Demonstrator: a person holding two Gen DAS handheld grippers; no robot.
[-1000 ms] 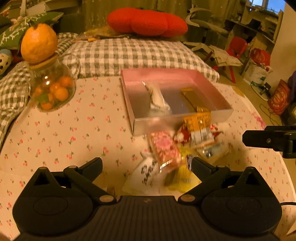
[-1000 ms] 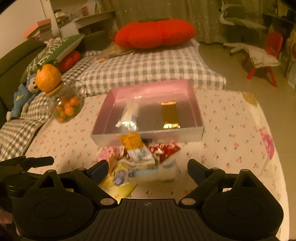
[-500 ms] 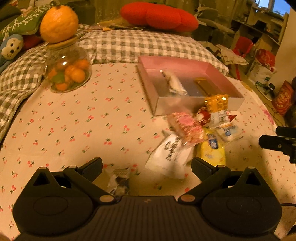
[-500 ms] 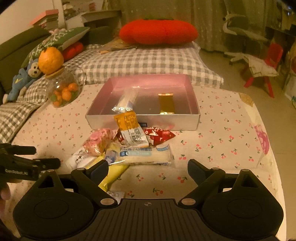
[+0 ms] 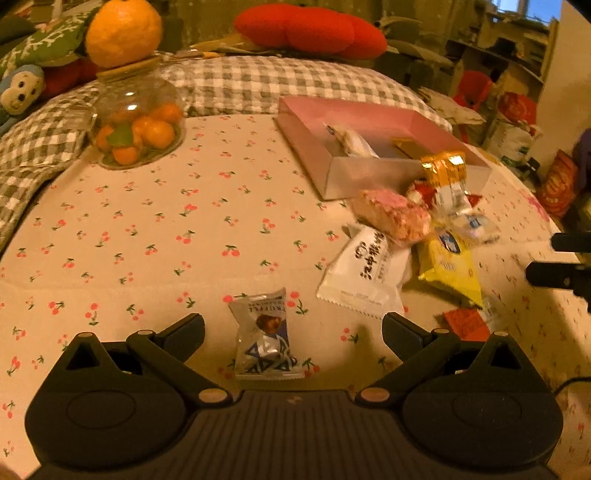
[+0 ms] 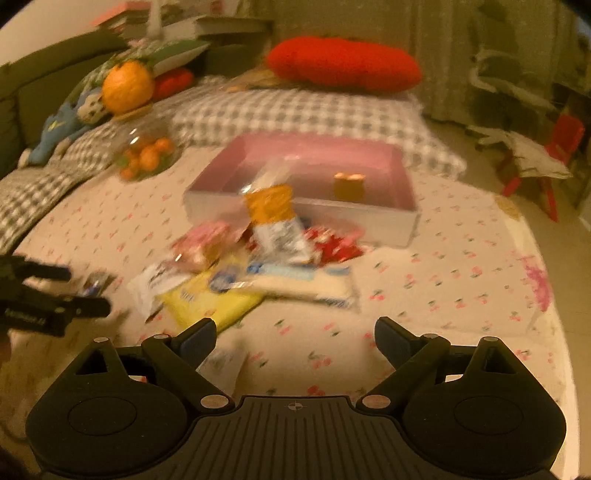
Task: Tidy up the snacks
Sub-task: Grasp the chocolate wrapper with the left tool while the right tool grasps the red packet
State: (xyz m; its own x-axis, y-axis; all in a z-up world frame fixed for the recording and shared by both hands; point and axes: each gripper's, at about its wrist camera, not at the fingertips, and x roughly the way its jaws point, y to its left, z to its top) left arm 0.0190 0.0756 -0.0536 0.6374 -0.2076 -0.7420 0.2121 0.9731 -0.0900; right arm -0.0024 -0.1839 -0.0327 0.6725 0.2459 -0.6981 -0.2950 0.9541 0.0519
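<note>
Since a second ago both grippers have sunk toward the cloth, and a small silver truffle packet (image 5: pixel 264 334), unseen before, now lies between the spread fingers of the left gripper (image 5: pixel 293 330), which is released and touches nothing. The right gripper (image 6: pixel 295 334) is likewise wide apart and empty, its fingers over bare cloth just short of the snack pile; its view is blurred. The silver packet is clear-edged, with a brown sweet printed on it and blue triangles at its near end, lying apart from the rest. Beyond it the pile holds a white packet (image 5: pixel 364 271) with dark script, a yellow packet (image 5: pixel 448 267), a pink one (image 5: pixel 393 216), a red wrapper (image 5: pixel 419 192) and an orange-topped sachet (image 5: pixel 445 177) leaning on the wall of the pink box (image 5: pixel 369 175), which already holds a clear wrapped piece and a gold bar. All rest on a cherry-print cloth (image 5: pixel 147 229). Further off stand a glass jar (image 5: pixel 138 125) of small oranges with a large orange (image 5: pixel 123 31) on its lid, a checked cushion (image 5: pixel 280 86) and a red pillow (image 5: pixel 310 27).
</note>
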